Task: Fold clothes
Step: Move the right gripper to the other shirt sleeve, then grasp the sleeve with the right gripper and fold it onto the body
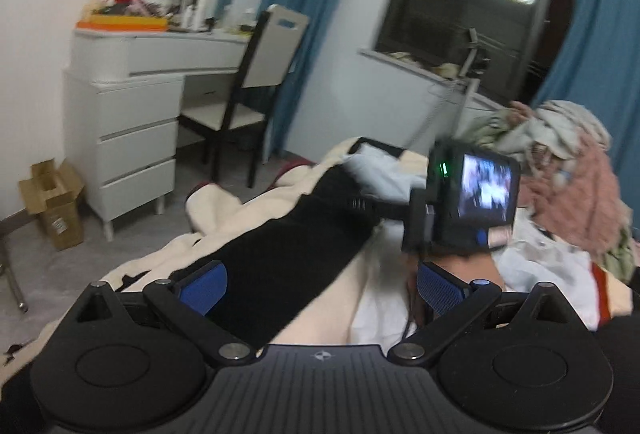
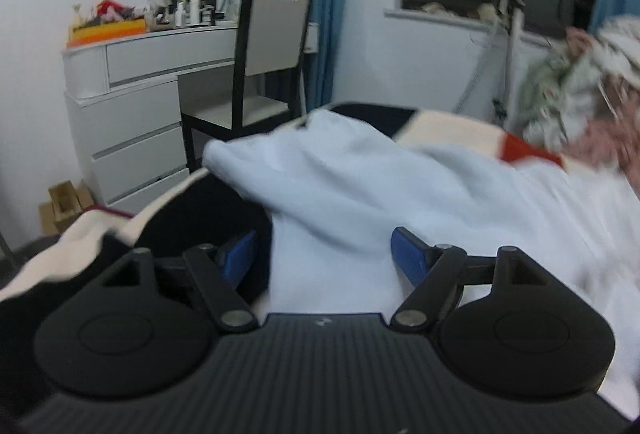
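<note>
1. Left gripper: jaws spread wide, holding nothing; poised over a black garment.
2. Right gripper: jaws wide apart, nothing clamped; a pale blue garment lies between the blue pads.
3. Black garment: stretched lengthwise on the cream blanket towards the bed's far edge.
4. Clothes pile: heaped at the bed's far right corner.
5. White dresser and chair: against the far wall.

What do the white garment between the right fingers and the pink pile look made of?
White garment: soft matte fabric, probably cotton knit or fleece, draping in rounded folds; blur hides the weave. Pink pile: looks like fuzzy plush or fleece, its surface nubby and shaggy.
</note>
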Available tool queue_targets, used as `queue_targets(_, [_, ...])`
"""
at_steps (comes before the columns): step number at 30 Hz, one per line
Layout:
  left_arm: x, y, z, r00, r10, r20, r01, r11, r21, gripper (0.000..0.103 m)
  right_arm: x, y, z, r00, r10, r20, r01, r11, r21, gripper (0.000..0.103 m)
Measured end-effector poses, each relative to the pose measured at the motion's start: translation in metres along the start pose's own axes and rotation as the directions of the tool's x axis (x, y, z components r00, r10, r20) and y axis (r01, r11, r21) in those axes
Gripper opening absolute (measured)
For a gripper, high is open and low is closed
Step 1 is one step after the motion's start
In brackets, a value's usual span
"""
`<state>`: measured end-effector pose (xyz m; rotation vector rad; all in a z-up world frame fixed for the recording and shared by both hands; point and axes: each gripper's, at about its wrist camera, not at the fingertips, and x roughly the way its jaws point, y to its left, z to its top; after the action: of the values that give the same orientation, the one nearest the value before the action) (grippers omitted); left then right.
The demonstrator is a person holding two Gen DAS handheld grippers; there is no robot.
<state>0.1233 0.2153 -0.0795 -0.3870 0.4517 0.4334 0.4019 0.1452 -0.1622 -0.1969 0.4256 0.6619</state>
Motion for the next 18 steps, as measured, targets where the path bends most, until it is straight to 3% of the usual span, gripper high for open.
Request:
queue_targets(3, [0.016, 0.001, -0.004, 1.000, 0.018, -0.010, -0.018, 1.000, -0.007, 0.102, 0.025, 0.002, 0.014, 0.999, -0.033, 0.027, 0.033, 0.999, -0.008, 0.075])
queue_targets(5, [0.024, -0.002, -0.006, 1.000, 0.030, -0.009, -0.030, 1.000, 0.009, 0.102, 0.037, 0.000, 0.023, 0.996, -0.082, 0.036, 0.082, 0.997, -0.001, 0.069])
queue_targets(6, [0.028, -0.004, -0.007, 0.999, 0.036, -0.009, -0.036, 0.999, 0.017, 0.102, 0.042, -0.002, 0.027, 0.993, -0.113, 0.037, 0.113, 0.994, 0.004, 0.055])
queue_targets(7, [0.032, -0.006, -0.008, 0.999, 0.042, -0.009, -0.042, 0.999, 0.025, 0.102, 0.046, -0.008, 0.031, 0.990, -0.142, 0.023, 0.141, 0.990, 0.031, 0.032])
queue_targets(8, [0.033, -0.006, -0.008, 0.999, 0.045, -0.003, -0.045, 0.999, 0.025, 0.102, 0.050, -0.014, 0.034, 0.985, -0.171, 0.007, 0.170, 0.984, 0.057, 0.016])
queue_targets(12, [0.032, -0.008, -0.008, 0.998, 0.053, 0.038, -0.054, 0.998, 0.037, 0.102, 0.044, -0.034, 0.041, 0.991, -0.133, -0.011, 0.133, 0.988, 0.080, 0.009])
queue_targets(15, [0.023, -0.014, -0.010, 0.998, 0.040, 0.042, -0.042, 0.998, 0.047, 0.102, 0.012, -0.052, 0.054, 0.987, -0.143, 0.072, 0.137, 0.987, 0.085, 0.009])
queue_targets(18, [0.014, -0.020, -0.012, 0.999, 0.027, 0.046, -0.030, 0.998, 0.056, 0.102, -0.031, -0.086, 0.068, 0.966, -0.206, 0.159, 0.182, 0.971, 0.153, 0.009])
